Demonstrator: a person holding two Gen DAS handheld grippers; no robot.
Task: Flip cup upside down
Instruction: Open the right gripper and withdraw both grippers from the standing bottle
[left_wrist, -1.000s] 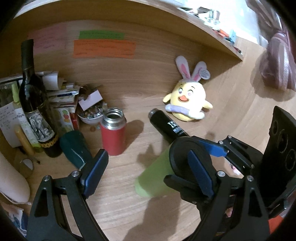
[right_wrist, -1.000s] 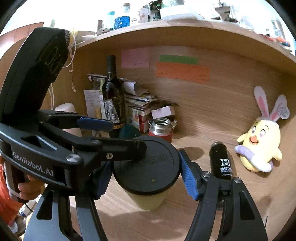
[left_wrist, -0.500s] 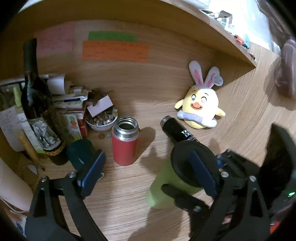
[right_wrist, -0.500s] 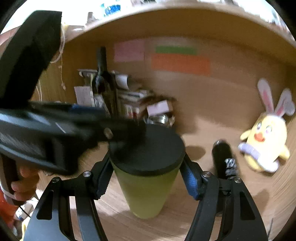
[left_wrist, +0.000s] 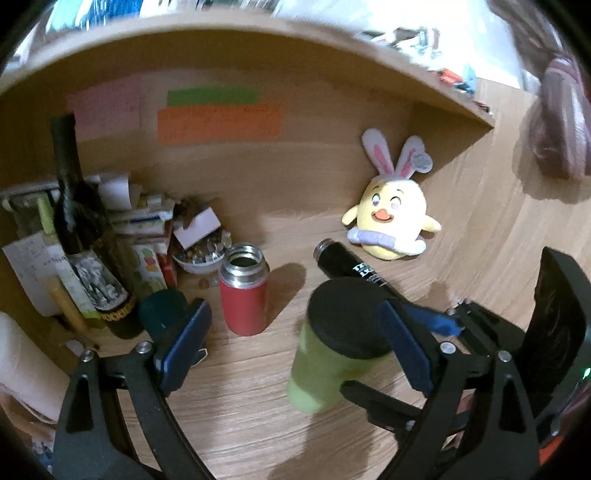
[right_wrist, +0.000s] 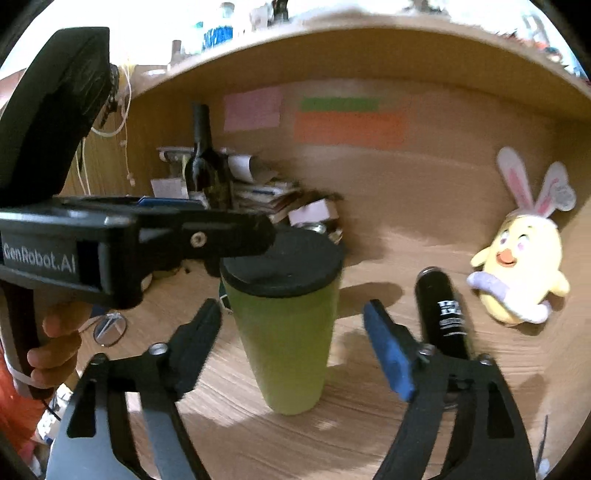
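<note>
Right wrist view, tapered matte-green cup (right_wrist: 286, 339) with flat black lid, both hand-held grippers (right_wrist: 295, 336) (left_wrist: 291, 345) released.

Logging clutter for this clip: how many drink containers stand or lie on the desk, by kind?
Green cup with black lid: 1
Red flask, open: 1
Black flask, lying: 1
Wine bottle: 1
Total: 4

My grippers' pads (left_wrist: 404, 350) blue; cup (right_wrist: 284, 332) lime green, black lid (right_wrist: 282, 264); flask (left_wrist: 243, 295) red; plush chick (left_wrist: 391, 218) yellow, pink-lined ears.
</note>
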